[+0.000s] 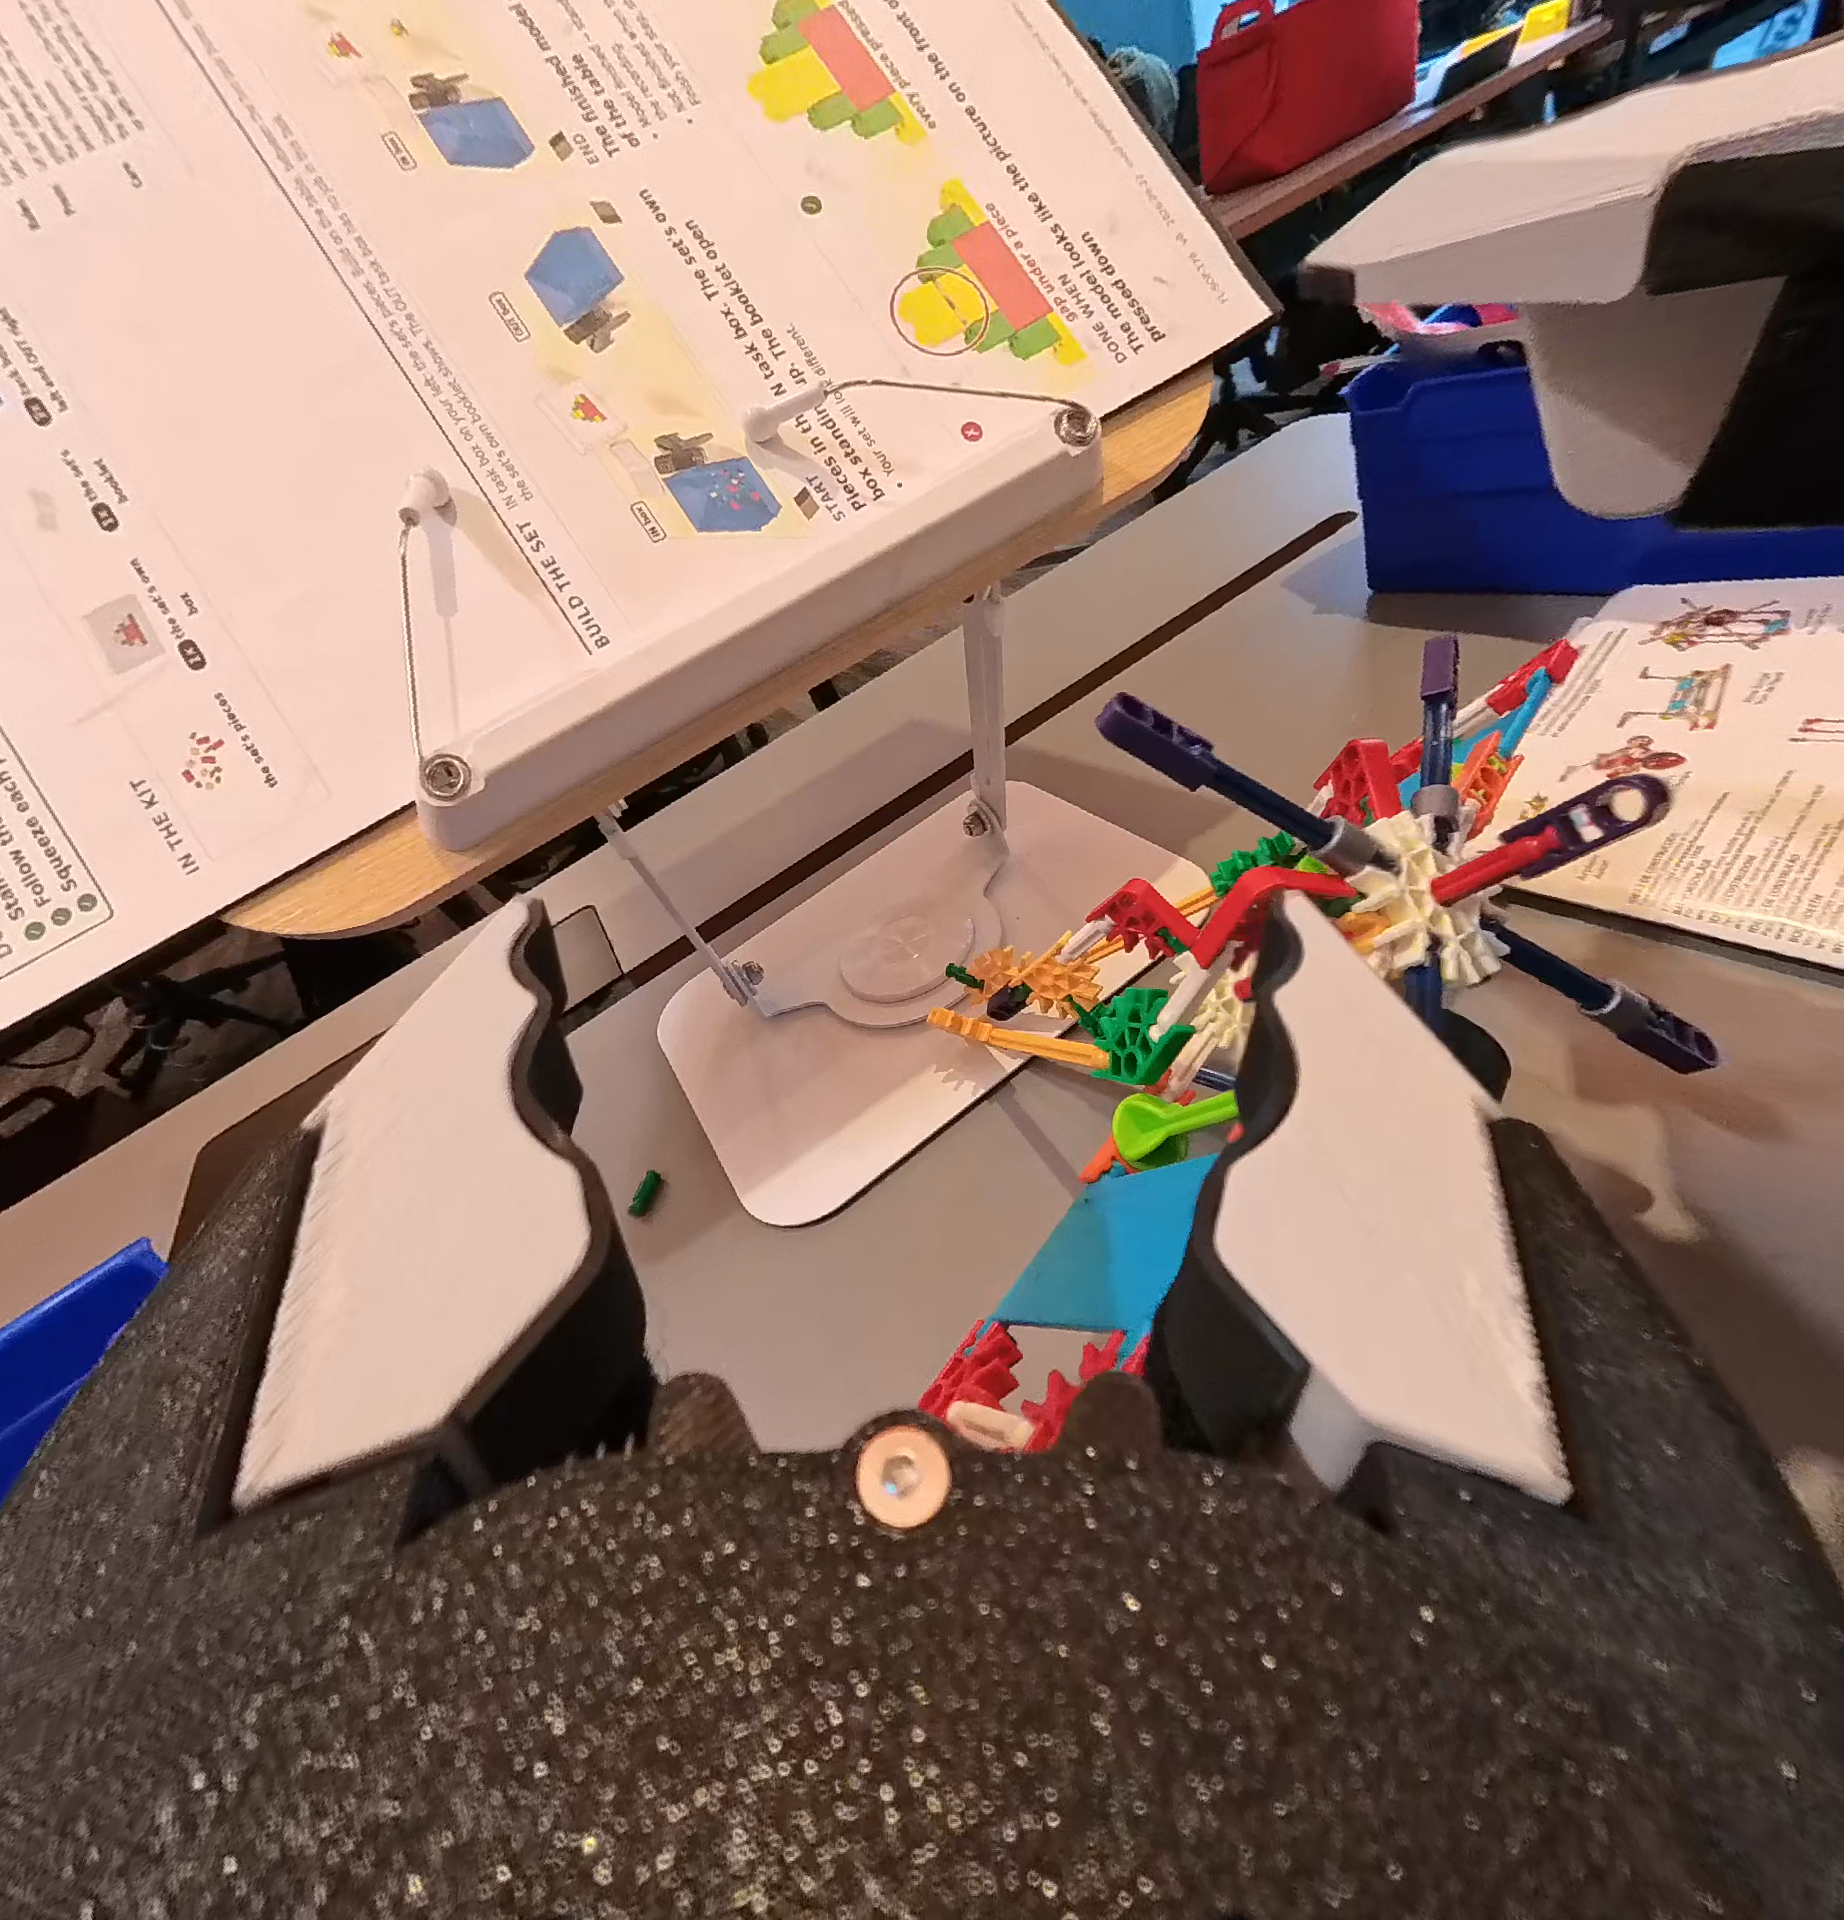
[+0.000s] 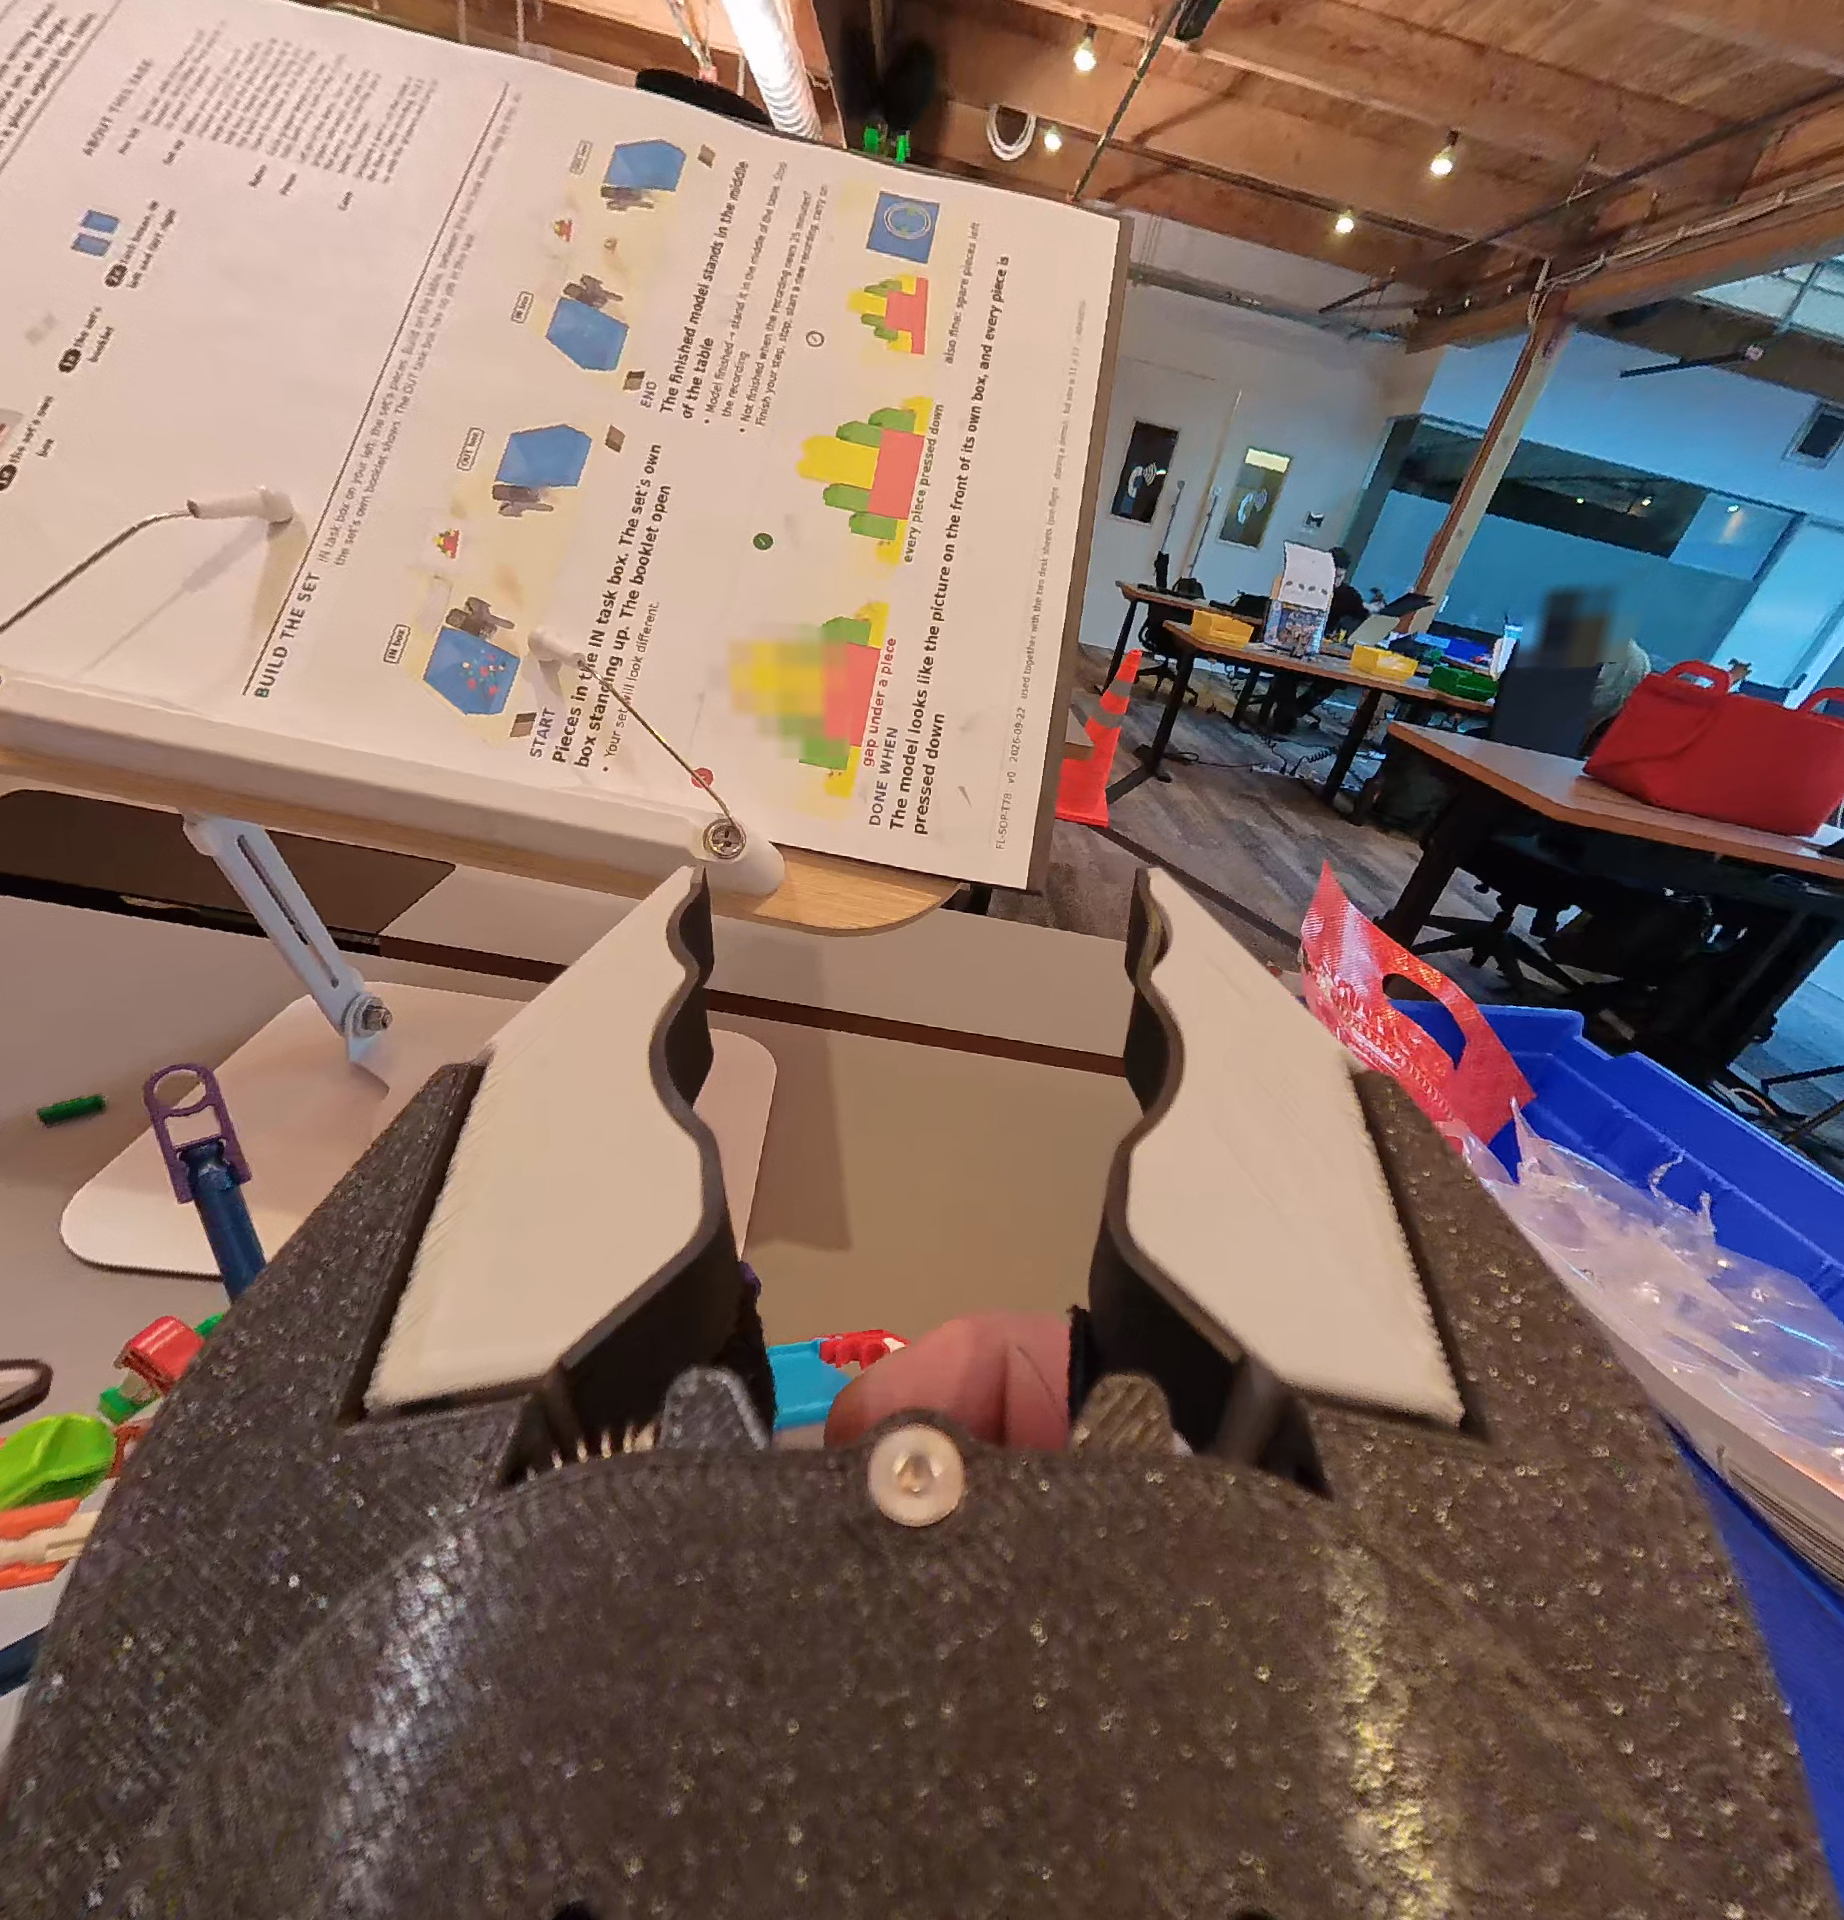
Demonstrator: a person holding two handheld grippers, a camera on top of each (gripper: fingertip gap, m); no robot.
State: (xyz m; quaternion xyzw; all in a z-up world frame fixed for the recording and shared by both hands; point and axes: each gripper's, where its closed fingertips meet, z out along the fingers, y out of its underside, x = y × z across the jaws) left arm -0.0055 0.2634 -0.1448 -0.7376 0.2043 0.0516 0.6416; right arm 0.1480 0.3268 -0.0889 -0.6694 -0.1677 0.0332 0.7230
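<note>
Both grippers gape wide, holding nothing: left gripper (image 1: 897, 1081) hovers beside the rod-and-connector model (image 1: 1417, 883) (looks part-built), right gripper (image 2: 918, 1049) above it, near the stand (image 2: 170, 1174).

Two grippers with white fingers and black rough bodies are in view: the left gripper (image 1: 897, 1039) and the right gripper (image 2: 918, 997).

One tilted white document stand with a wooden board (image 1: 752, 665) carries one printed instruction sheet (image 1: 398, 312); two wire page holders press on the sheet.

One open printed booklet (image 1: 1728, 790) lies at the right.

One colourful model of plastic rods and connectors (image 1: 1417, 883) stands on the grey table; how many pieces it has cannot be told.

One small loose green rod (image 1: 645, 1192) lies near the stand's base.

Two blue plastic bins show: one far right (image 1: 1458, 488), one near left (image 1: 35, 1382).

One red fabric bag (image 2: 1728, 748) sits far away on another table.
</note>
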